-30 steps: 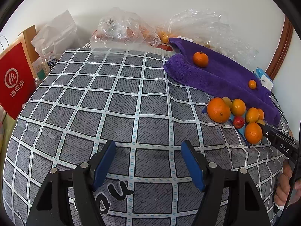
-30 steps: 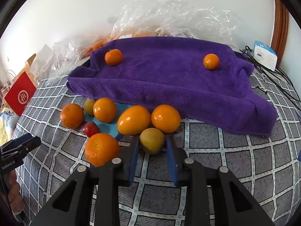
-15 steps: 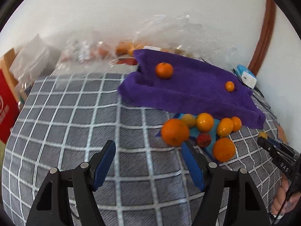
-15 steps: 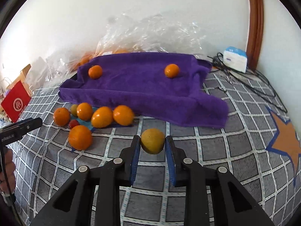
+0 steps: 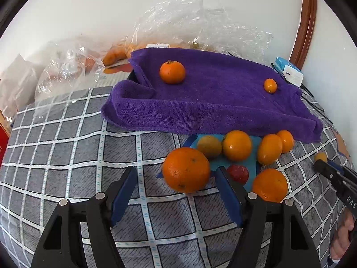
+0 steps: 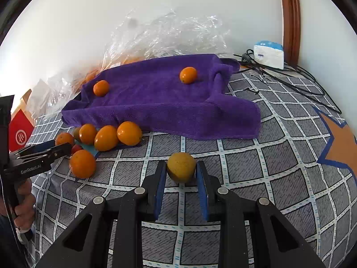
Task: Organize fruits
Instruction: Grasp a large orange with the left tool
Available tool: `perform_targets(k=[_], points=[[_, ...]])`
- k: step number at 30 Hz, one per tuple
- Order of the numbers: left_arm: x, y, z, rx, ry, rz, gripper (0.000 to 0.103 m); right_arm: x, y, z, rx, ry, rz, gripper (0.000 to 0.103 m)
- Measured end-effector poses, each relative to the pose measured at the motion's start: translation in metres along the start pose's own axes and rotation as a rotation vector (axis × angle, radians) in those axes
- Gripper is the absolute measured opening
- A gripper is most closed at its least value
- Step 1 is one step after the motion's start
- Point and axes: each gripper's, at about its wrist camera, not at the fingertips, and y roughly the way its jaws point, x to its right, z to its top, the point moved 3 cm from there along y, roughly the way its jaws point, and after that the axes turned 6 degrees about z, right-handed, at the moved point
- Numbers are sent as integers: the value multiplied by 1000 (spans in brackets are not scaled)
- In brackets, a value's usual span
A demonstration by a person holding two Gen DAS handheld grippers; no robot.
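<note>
Fruits: a cluster of oranges and smaller fruit lies on the grey checked cover, just in front of the purple towel [image 5: 214, 102]
Yellow fruit [image 6: 181, 167]: clamped between the blue pads of the right gripper [image 6: 181, 174], apart from the cluster, over bare checked cover in front of the towel
Right gripper: closed on the yellow fruit, one pad pressing each side
Large orange [image 5: 185, 169]: at the near left edge of the cluster, just past the left gripper's right pad, ahead of the fingertips and not between them
Left gripper [image 5: 176, 181]: jaws apart, nothing held, pads over the cover
Small red fruit [image 5: 237, 173]: on a blue sheet, between the large orange and another orange [image 5: 270, 185]
Towel: carries one mandarin [image 5: 172, 71] near its left end and a smaller orange fruit [image 5: 270, 85] near its right end, well apart
Behind towel: crumpled clear plastic bags [image 5: 200, 24] against the wall
</note>
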Motion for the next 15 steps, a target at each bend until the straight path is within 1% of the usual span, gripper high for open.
perform_targets(k=[1, 3, 6, 8, 10, 15], points=[[-1, 1, -1, 4, -7, -2, 69, -3, 1, 0, -5, -13, 0, 27], [-2, 1, -1, 8, -19, -24, 55, -6, 1, -1, -10, -32, -3, 27], [-2, 0, -2, 14, -26, -66, 43, -7, 2, -1, -15, -40, -2, 27], [1, -2, -4, 17, -13, -69, 40, -6, 3, -2, -21, -37, -4, 27], [3, -4, -5, 25, -11, -77, 40, -5, 3, -2, -24, -34, -3, 27], [-3, -14, -8, 74, -64, -104, 40, -6, 5, -2, -28, -47, -12, 27]])
